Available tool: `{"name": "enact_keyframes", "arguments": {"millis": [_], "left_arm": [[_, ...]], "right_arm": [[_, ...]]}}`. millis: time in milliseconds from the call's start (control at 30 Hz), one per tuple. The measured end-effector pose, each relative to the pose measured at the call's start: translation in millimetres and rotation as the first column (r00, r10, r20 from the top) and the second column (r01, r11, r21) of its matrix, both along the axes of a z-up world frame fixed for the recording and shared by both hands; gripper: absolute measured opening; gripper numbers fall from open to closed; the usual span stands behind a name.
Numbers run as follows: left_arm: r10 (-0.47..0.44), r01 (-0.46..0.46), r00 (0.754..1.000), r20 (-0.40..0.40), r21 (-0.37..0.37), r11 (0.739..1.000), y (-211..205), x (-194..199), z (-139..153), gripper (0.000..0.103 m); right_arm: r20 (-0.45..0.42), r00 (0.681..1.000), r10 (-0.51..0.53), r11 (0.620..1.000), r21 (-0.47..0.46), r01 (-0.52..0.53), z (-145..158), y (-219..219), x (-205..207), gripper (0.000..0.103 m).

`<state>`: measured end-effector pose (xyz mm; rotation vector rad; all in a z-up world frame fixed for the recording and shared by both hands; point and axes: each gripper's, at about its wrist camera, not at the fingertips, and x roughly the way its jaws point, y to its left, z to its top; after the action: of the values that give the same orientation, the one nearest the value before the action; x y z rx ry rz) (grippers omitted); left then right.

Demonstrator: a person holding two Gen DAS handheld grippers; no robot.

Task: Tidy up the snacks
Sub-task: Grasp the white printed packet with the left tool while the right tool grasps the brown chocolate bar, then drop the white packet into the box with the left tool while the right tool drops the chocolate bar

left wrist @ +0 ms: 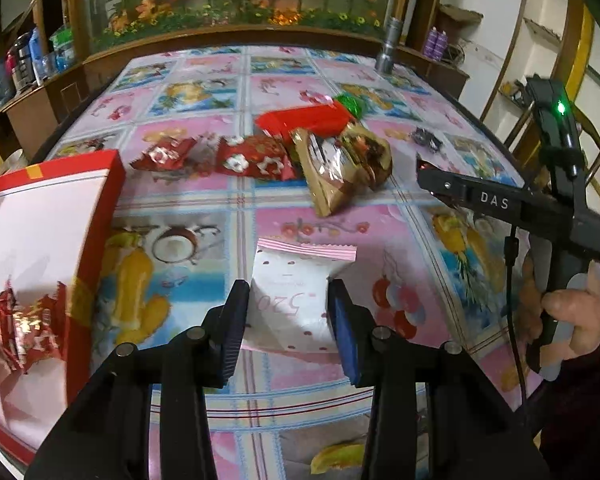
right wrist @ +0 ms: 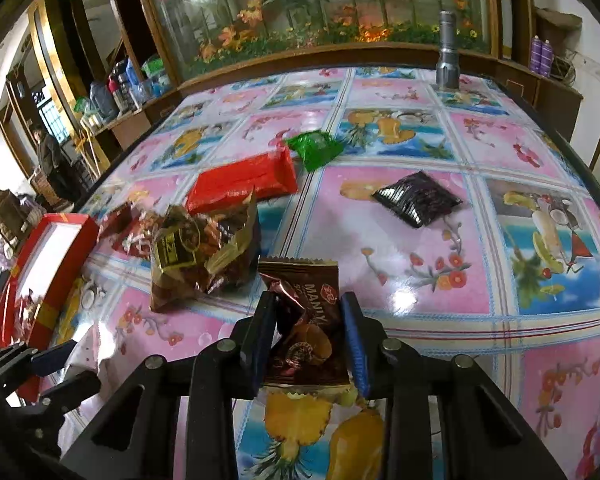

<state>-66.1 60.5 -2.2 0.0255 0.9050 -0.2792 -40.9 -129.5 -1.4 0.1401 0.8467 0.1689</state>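
At the bottom centre of the left wrist view, the left gripper (left wrist: pixel 288 316) has its jaws pressed against both sides of a white snack packet with pink crimped ends (left wrist: pixel 290 300), which lies above the table with its printed face up. At the left edge of that frame sits a shallow red cardboard box with a white inside (left wrist: pixel 100 208); in its lower corner lie red foil-wrapped sweets (left wrist: pixel 24 332), and the rest of its floor shows white.

In the right wrist view, bottom centre, the right gripper (right wrist: pixel 308 340) is clamped on a brown foil snack packet with gold crimped edges (right wrist: pixel 304 328), crumpled between the pads.

Past the grippers, on the glossy pink and blue fruit-print tablecloth (right wrist: pixel 420 240), a clear gold-trimmed bag of brown snacks (right wrist: pixel 200 256) lies at centre left, touching a flat red plastic packet (right wrist: pixel 244 184) behind it. A small green foil packet (right wrist: pixel 314 148) rests just beyond the red one. A black ribbed foil packet (right wrist: pixel 418 198) lies well apart, toward the right. At the far table edge, upper right of the frame, a grey metal torch (right wrist: pixel 448 52) stands upright.
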Motion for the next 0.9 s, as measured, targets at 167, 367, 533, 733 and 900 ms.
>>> {"name": "enact_keyframes", "arguments": {"millis": [167,367,533,733,900], "left_arm": [[0.036,-0.036,0.998,0.06,-0.012,0.999,14.4,-4.7,20.1,0.038],[0.103,-0.1,0.985,0.135,-0.031,0.995,45.6,-11.1,43.4,0.038],[0.169,-0.162,0.969,0.178,-0.054,0.985,77.6,-16.1,56.5,0.038],[0.247,-0.237,0.946,0.211,-0.07,0.969,114.2,-24.6,63.0,0.038],[0.318,-0.306,0.92,0.228,-0.084,0.948,145.1,-32.9,64.6,0.038]], "right_arm": [[0.053,0.998,-0.032,0.999,0.021,0.03,8.5,-7.1,-2.3,0.034],[0.141,0.99,-0.024,1.0,-0.002,0.025,19.1,0.7,-12.5,0.034],[0.215,0.977,0.017,1.0,0.013,-0.02,29.1,15.9,-22.7,0.034],[0.226,0.969,0.101,0.988,0.089,-0.124,35.2,65.2,-22.2,0.034],[0.238,0.948,0.213,0.966,0.097,-0.241,45.7,124.2,-17.7,0.033]]}}
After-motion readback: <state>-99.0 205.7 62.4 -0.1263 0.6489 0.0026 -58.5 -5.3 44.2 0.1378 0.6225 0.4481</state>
